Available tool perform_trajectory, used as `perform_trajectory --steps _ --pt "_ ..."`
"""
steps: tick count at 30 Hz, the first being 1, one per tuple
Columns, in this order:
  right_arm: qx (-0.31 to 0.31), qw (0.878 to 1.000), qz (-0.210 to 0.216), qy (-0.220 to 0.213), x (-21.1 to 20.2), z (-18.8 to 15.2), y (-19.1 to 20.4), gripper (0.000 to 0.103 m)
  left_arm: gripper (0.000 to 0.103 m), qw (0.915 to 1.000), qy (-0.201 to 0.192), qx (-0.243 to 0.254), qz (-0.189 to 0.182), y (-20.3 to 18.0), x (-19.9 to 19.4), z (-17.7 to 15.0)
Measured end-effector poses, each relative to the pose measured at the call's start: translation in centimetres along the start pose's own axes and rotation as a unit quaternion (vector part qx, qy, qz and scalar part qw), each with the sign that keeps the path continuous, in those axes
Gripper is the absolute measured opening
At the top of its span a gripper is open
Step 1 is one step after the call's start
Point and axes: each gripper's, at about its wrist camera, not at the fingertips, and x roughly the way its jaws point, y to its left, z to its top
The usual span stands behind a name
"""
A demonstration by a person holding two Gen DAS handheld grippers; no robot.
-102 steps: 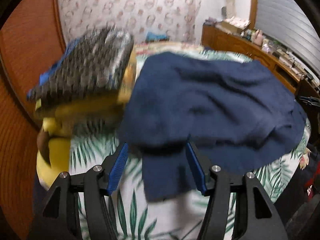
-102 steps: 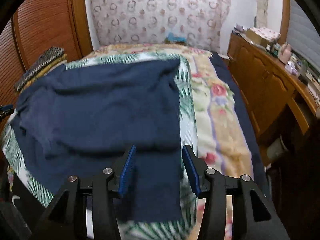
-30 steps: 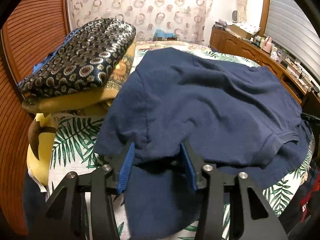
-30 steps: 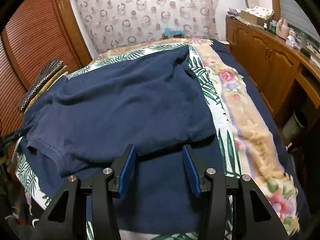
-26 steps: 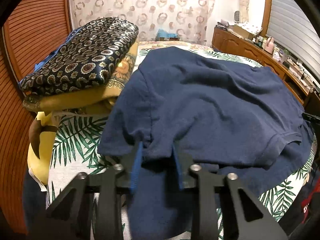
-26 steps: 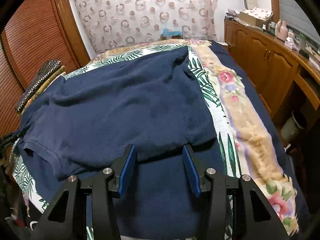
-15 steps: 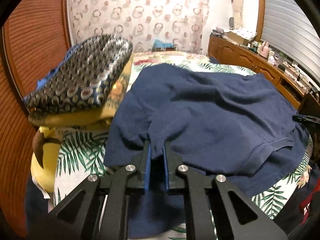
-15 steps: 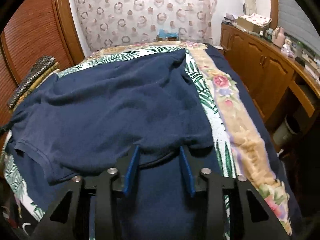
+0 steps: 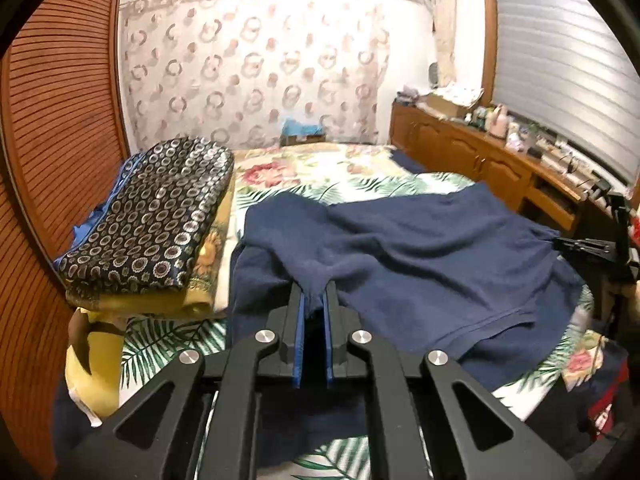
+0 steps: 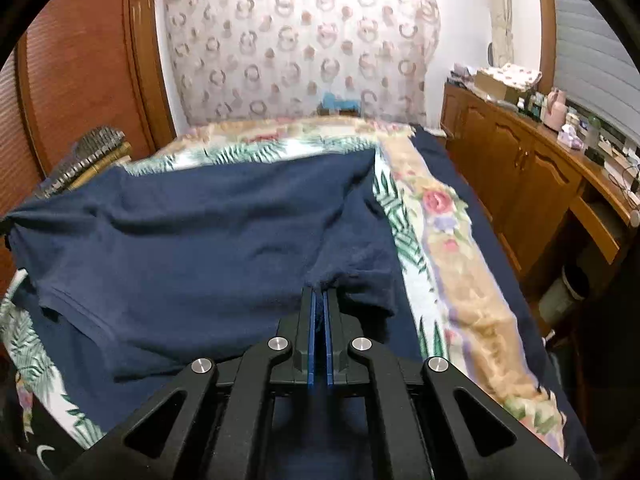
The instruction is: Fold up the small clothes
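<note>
While I look along the left wrist view, my left gripper (image 9: 314,300) is clamped on a pinch of the navy shirt (image 9: 420,252), its blue pads (image 9: 299,336) pressed to the fabric from both sides and the cloth drawn up into a small peak between them. The shirt lies spread across the bed (image 9: 320,172), over a palm-leaf sheet (image 9: 168,344), with one hemmed edge folded over near the right side. To the left of the shirt sits a stack of folded cloth: a dark patterned piece (image 9: 156,216) on top of a yellow one (image 9: 156,300). A wooden cabinet (image 9: 472,152) with clutter on it runs along the right wall

From the right wrist view, my right gripper (image 10: 319,296) is closed tight on the near edge of the navy shirt (image 10: 192,248), the fabric bunched just at the tips. Here the shirt covers the left and middle of the bed (image 10: 460,280), and a floral border of the bedcover shows bare to its right. The patterned stack (image 10: 84,156) peeks out at the far left, just beyond the shirt
</note>
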Motion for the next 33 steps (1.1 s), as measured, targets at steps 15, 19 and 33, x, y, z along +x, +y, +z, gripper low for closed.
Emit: perform_trajectory --steps 15,19,33 --pt "-0.011 0.999 0.015 -0.045 -7.6 -1.1 -1.1 0.003 0.009 0.9962 -0.005 -0.081 -0.032 3.3 -2.3 -2.4" --pt "-0.023 1.000 0.004 0.001 -5.4 -3.4 -0.6 0.003 0.009 0.9958 0.036 -0.083 -0.019 3.6 0.0 -4.8" --pt "-0.028 0.999 -0.012 0.032 -3.0 -4.4 -0.1 0.027 0.024 0.9961 0.052 -0.071 0.004 3.6 0.3 -6.2"
